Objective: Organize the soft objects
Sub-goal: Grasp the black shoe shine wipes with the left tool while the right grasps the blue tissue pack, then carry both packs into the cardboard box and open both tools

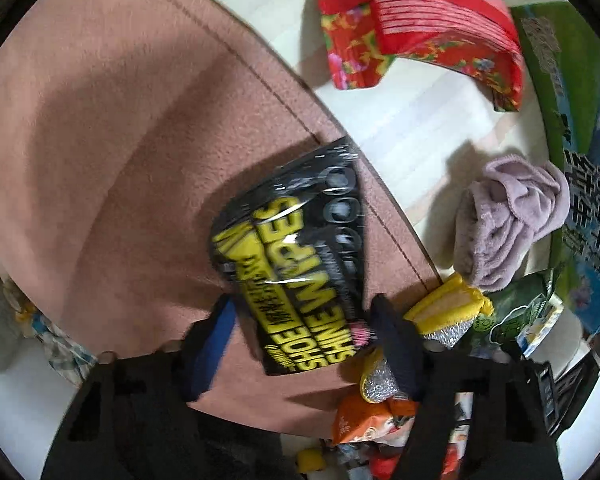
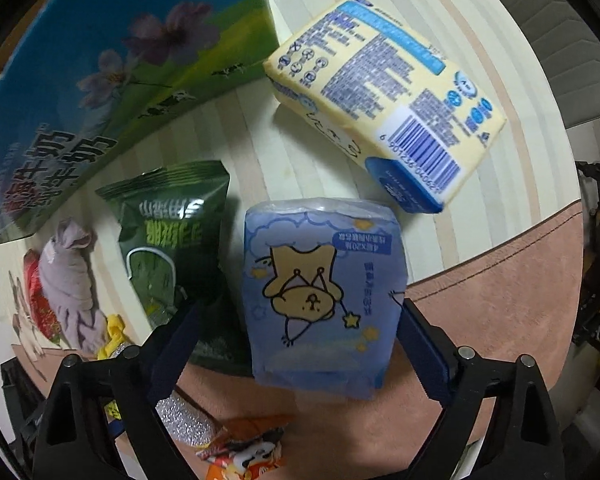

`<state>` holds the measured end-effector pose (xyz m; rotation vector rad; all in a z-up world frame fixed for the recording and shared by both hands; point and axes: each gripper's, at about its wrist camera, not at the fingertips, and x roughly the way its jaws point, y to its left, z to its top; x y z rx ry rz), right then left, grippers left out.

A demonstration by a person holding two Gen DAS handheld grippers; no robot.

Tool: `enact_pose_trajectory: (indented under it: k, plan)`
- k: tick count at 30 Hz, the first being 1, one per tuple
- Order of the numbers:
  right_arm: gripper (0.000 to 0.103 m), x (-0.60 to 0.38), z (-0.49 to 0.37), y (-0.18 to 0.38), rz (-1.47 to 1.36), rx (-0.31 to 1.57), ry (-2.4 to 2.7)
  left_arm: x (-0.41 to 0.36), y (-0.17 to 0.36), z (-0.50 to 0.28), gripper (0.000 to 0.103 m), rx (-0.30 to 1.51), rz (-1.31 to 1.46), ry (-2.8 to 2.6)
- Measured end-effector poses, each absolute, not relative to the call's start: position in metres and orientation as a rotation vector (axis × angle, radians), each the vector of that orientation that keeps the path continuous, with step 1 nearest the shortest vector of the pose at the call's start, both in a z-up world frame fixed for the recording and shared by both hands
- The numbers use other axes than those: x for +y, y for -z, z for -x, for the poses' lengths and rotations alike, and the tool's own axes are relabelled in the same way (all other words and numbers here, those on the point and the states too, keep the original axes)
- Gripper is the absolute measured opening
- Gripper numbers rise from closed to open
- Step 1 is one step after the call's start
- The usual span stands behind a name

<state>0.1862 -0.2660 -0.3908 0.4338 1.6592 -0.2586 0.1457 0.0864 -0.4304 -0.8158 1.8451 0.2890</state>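
1. Gathering: the left hand-held gripper (image 1: 304,332) stands wide around the shoe wipes pack (image 1: 296,256), lying on the pink mat (image 1: 100,160); close squarely.
2. The right hand-held gripper (image 2: 300,332) is wide astride the blue tissue pack (image 2: 320,300) at the mat's far edge; squeeze gently.

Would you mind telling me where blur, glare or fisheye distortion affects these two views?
Left wrist view: the shoe wipes pack is motion-smeared, with white glare streaks on its film; the mat edge bows strongly. Right wrist view: the blue tissue pack is fairly sharp, the milk carton at the rim is soft and stretched; the table stripes curve.
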Motion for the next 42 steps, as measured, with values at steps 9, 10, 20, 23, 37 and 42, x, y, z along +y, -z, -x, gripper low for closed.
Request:
enact_pose_trajectory:
  k: [9,10,20,23,37,42]
  plan:
    - [0.064,-0.262,-0.166,0.428,-0.42,1.722,0.245,0.041,0.397,-0.162,0.047,1.761,0.128,-0.148]
    - [0.063,-0.262,-0.162,0.43,-0.413,1.728,0.24,0.037,0.396,-0.163,0.047,1.752,0.065,-0.132]
    - [0.063,-0.232,-0.131,0.449,-0.244,1.74,0.206,0.027,0.409,-0.166,0.048,1.756,0.017,-0.109]
    - [0.057,-0.218,-0.127,0.446,-0.224,1.724,0.194,0.035,0.401,-0.156,0.044,1.736,0.026,-0.107]
    - [0.05,-0.18,-0.066,0.358,-0.285,1.625,-0.03,0.023,0.26,-0.124,0.043,1.494,0.054,0.015]
    - [0.05,-0.197,-0.091,0.286,-0.319,1.54,-0.127,-0.019,0.191,-0.166,0.043,1.416,0.046,0.162]
